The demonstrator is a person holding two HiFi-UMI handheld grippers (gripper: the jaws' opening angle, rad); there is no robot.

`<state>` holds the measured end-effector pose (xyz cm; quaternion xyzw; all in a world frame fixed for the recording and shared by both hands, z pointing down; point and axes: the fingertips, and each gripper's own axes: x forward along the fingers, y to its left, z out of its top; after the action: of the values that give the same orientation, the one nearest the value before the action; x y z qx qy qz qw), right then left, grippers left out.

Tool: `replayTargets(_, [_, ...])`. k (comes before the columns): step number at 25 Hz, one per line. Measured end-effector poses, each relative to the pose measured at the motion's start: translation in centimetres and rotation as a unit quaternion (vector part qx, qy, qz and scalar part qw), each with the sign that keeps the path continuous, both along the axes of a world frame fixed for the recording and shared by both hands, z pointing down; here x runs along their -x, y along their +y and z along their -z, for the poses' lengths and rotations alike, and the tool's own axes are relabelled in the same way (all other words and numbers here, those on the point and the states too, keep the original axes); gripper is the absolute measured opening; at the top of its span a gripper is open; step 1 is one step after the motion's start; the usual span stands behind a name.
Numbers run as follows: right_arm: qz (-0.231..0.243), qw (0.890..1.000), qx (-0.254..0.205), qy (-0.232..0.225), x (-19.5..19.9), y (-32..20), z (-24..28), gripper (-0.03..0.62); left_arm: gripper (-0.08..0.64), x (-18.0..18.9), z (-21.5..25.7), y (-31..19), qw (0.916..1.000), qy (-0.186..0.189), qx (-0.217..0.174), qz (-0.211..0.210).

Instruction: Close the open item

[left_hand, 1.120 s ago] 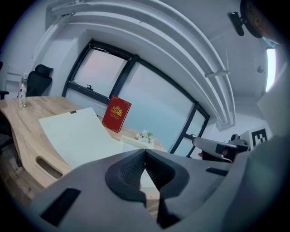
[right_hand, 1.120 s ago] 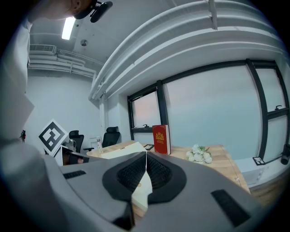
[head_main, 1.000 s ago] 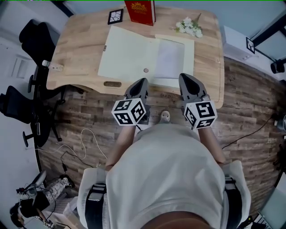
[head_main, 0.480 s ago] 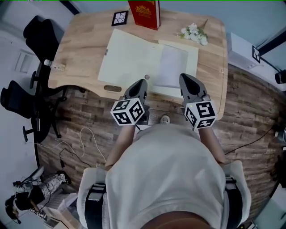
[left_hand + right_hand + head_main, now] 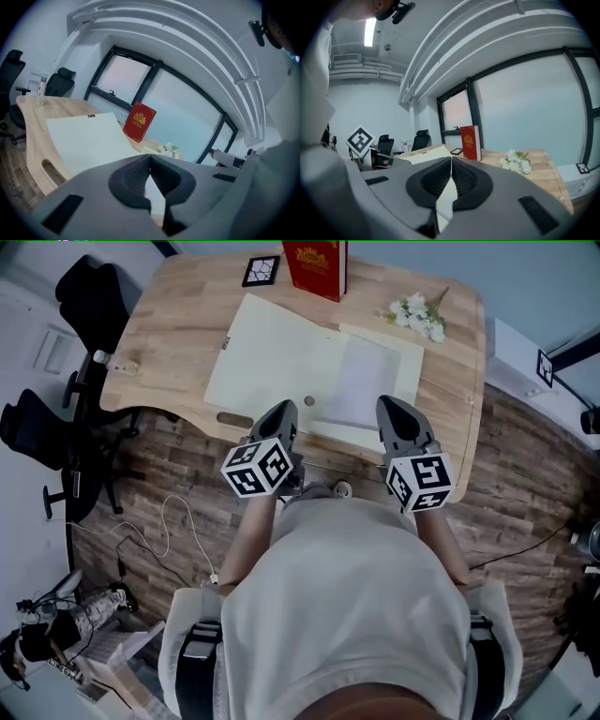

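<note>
A cream folder (image 5: pixel 281 362) lies spread open on the wooden desk (image 5: pixel 178 334), its right half holding a pale sheet (image 5: pixel 367 381). It also shows in the left gripper view (image 5: pixel 89 138). My left gripper (image 5: pixel 280 412) hovers at the desk's near edge by the folder's snap button (image 5: pixel 309 401), jaws shut and empty (image 5: pixel 150 157). My right gripper (image 5: pixel 395 410) hangs over the folder's near right corner, jaw tips together with nothing between them (image 5: pixel 451 159).
A red book (image 5: pixel 317 263) stands at the desk's far edge beside a small black-framed tile (image 5: pixel 262 270). White flowers (image 5: pixel 415 313) lie at the far right, a small bottle (image 5: pixel 117 365) at the left edge. Black office chairs (image 5: pixel 84 296) stand left of the desk.
My left gripper has shifted a little to the left and rolled, its marker cube now tilted. The right gripper has hardly moved in the picture.
</note>
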<state>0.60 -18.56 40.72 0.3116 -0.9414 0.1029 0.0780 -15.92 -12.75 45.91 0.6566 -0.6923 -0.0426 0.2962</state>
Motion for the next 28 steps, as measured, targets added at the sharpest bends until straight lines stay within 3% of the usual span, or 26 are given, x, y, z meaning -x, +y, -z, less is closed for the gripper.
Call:
replayTargets(11, [0.002,1.000,0.022,0.002,0.1,-0.2,-1.4,0.018,0.021,6.9,0.3,0.7,0.9969,-0.056,0.020,0.052])
replayTargets(18, [0.003,1.000,0.020,0.008,1.1,-1.2,-1.7,0.018,0.021,9.9,1.0,-0.1,0.9925,-0.115,0.035,0.024])
replayTargets(23, [0.007,1.000,0.020,0.014,1.9,-1.9,-1.9,0.019,0.021,12.4,1.9,-1.3,0.9925,-0.114,0.039,0.022])
replayTargets(28, [0.005,1.000,0.016,0.016,2.6,-3.0,-1.9,0.020,0.021,15.4,3.0,-2.5,0.9861,-0.157,0.053,0.015])
